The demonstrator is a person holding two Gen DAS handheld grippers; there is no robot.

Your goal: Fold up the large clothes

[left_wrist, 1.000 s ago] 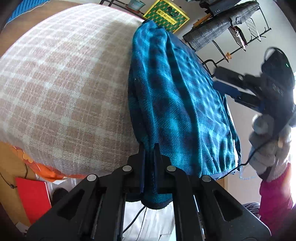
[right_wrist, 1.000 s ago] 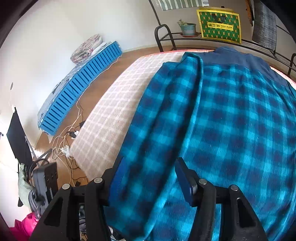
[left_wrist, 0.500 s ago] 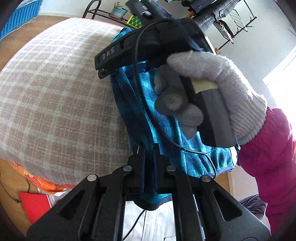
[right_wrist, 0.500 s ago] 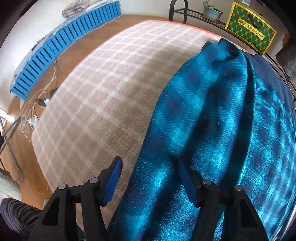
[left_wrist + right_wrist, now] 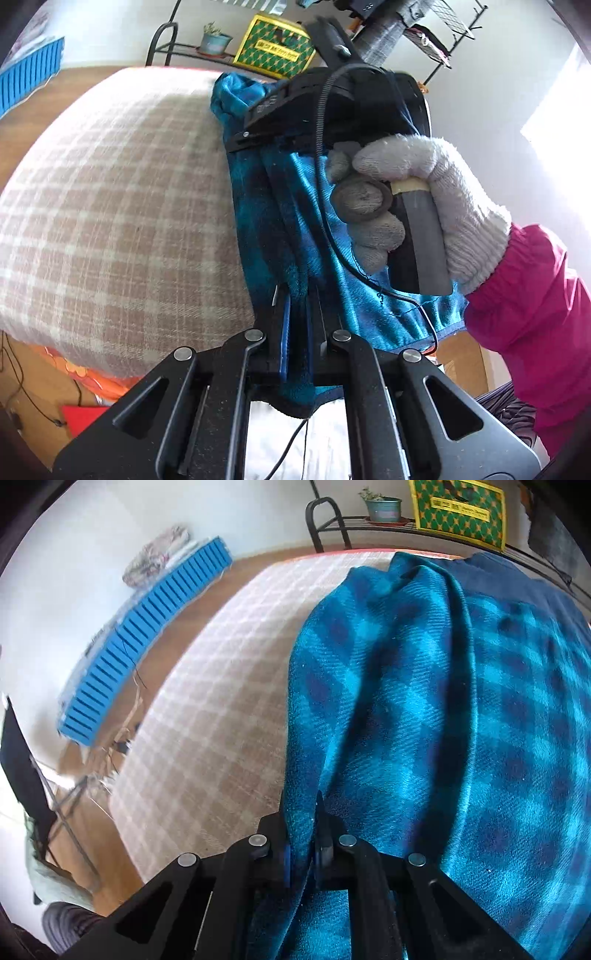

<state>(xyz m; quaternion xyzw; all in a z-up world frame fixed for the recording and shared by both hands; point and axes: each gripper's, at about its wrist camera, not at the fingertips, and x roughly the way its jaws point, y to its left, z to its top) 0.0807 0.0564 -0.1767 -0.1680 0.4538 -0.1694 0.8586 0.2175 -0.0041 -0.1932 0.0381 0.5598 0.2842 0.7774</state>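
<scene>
A teal-and-navy checked fleece garment [image 5: 424, 709] lies on a bed covered by a beige-and-white checked blanket [image 5: 221, 709]. In the right wrist view it fills the frame from 12 to 5 o'clock, and its long left edge runs from 12 o'clock down to the right gripper [image 5: 302, 834] at 6 o'clock. That gripper's jaws are pinched narrow on this edge, with cloth between the pads. To the left, from 8 to 11 o'clock, the blanket is bare as far as the bed's edge, and beyond it lies wooden floor [image 5: 251, 565] with a blue slatted panel [image 5: 147, 635] against the wall.

In the left wrist view the left gripper [image 5: 298, 314] at 6 o'clock has its jaws squeezed on a dark fold of the same garment, near its lower hem. The right gripper's black body hangs above the cloth at 1 o'clock, held by a hand in a grey knitted glove [image 5: 417, 206] with a pink sleeve [image 5: 532, 325] at 3 o'clock. Bare blanket stretches from 8 to 11 o'clock.
</scene>
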